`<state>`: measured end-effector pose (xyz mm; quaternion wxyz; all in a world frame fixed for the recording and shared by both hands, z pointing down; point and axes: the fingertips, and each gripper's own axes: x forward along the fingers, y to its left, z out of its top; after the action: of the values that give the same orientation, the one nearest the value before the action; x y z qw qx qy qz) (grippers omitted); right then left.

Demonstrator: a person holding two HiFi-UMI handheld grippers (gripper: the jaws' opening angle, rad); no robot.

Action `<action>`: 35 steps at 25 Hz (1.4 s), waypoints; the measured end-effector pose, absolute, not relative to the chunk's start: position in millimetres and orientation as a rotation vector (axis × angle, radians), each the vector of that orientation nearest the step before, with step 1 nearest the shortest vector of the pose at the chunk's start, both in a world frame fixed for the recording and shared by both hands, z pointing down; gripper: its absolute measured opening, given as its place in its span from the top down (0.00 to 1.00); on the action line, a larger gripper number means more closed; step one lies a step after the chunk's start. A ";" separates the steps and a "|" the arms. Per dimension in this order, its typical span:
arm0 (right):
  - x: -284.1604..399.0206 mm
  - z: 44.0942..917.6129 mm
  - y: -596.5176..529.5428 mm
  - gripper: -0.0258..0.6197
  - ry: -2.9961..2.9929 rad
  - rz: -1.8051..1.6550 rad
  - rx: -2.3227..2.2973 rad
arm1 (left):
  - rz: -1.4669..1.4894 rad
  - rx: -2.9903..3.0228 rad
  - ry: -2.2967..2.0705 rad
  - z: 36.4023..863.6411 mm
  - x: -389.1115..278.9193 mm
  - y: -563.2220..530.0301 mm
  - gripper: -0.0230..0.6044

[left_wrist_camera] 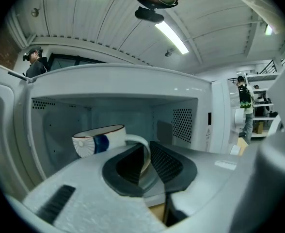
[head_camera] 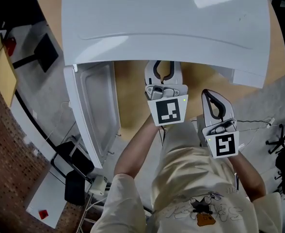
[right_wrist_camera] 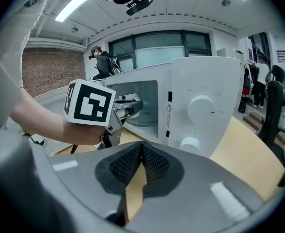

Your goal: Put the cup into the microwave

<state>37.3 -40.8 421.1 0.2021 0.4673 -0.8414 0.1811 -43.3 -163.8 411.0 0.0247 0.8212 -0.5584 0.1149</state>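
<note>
One cup handle [left_wrist_camera: 138, 140] between left tongs [left_wrist_camera: 149, 152]

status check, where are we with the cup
left tool shut on cup handle. right tool shut, empty. cup at open microwave mouth. door swung wide, nothing in the way.

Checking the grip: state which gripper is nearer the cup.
Left. The left gripper grips the cup by its handle at the microwave opening; the right gripper, shut and empty, sits apart outside.
</note>
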 end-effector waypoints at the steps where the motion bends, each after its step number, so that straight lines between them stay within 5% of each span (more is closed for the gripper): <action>1: 37.5 419.6 -41.4 0.95 -2.342 0.507 1.322 | 0.354 2.562 -1.709 411.9 -41.8 -166.9 0.88; 18: 41.0 412.5 -17.9 0.95 -2.276 0.527 1.403 | 0.297 2.612 -1.688 435.7 -36.8 -193.6 0.88; 26: 41.5 407.8 -12.7 0.95 -2.289 0.518 1.386 | 0.326 2.615 -1.663 439.5 -29.1 -189.0 0.64; 35: 47.2 406.0 -6.4 0.95 -2.306 0.508 1.377 | 0.369 2.454 -1.726 451.9 -46.0 -178.5 0.62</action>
<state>47.2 -6.4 406.0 0.2028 0.4933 -0.8261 0.1819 -46.0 -178.5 451.9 0.0595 0.8103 -0.5700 0.1220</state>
